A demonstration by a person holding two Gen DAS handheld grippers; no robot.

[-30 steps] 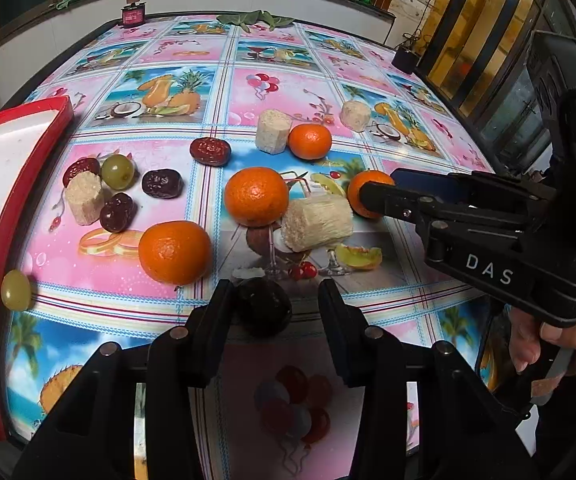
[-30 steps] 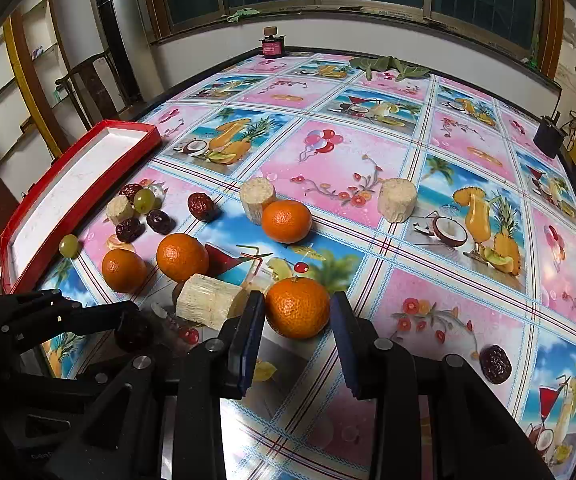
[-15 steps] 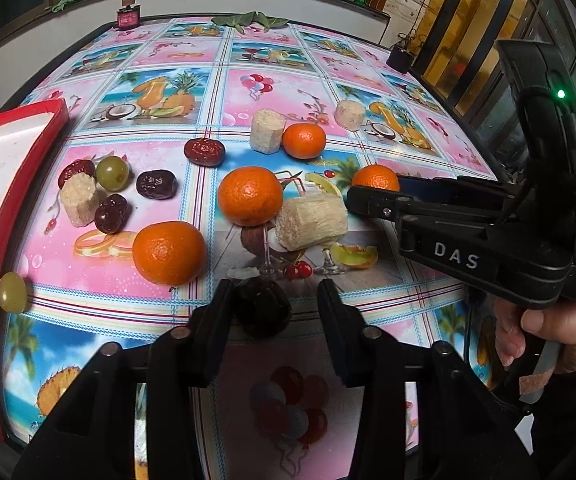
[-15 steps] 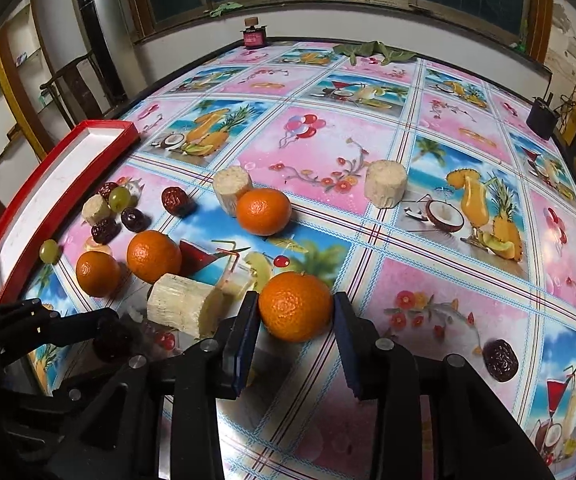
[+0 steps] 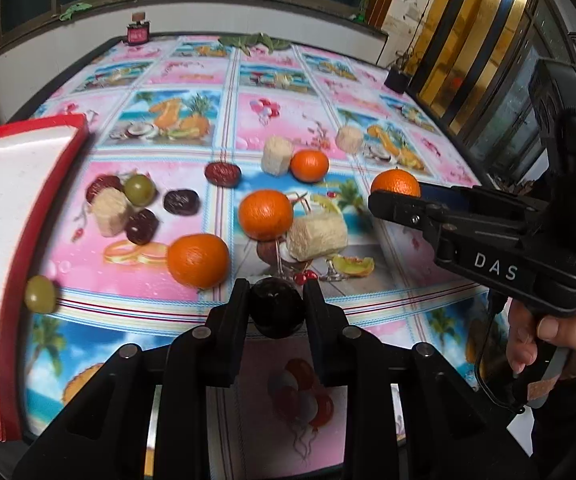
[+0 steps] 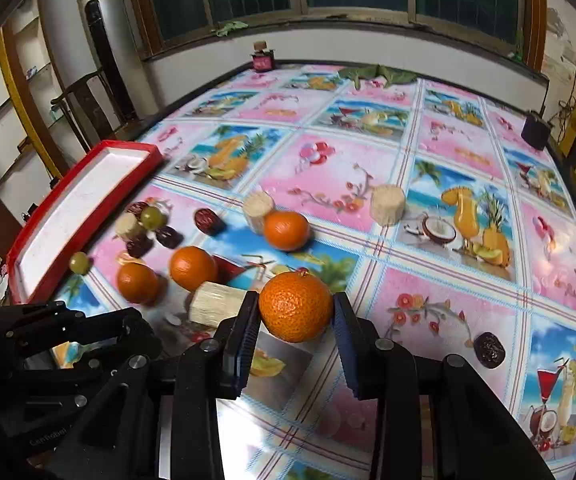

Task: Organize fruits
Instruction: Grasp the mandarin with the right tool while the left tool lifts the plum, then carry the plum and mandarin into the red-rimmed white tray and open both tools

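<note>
My left gripper (image 5: pixel 275 292) is shut on a dark date (image 5: pixel 275 307) and holds it above the near part of the table. My right gripper (image 6: pixel 294 310) is shut on an orange (image 6: pixel 295 306), lifted off the cloth; the same orange shows in the left wrist view (image 5: pixel 396 183). A red tray with a white floor (image 5: pixel 12 184) lies at the left, also in the right wrist view (image 6: pixel 88 196). Three more oranges (image 5: pixel 198 260) (image 5: pixel 265 214) (image 5: pixel 309 165), several dates (image 5: pixel 182 202), two green grapes (image 5: pixel 139 189) (image 5: pixel 40 294) and pale sugarcane chunks (image 5: pixel 316 236) lie on the table.
A colourful fruit-print tablecloth (image 6: pixel 328 168) covers the table. A lone date (image 6: pixel 488 349) lies at the right. A small pink bottle (image 6: pixel 263 60) and green leaves (image 6: pixel 376 73) sit at the far edge, a dark box (image 6: pixel 535 132) at the far right.
Both grippers have closed on their fruit and risen. The left jaws closed on the dark date, the right jaws on the orange, which now hangs above the cloth.
</note>
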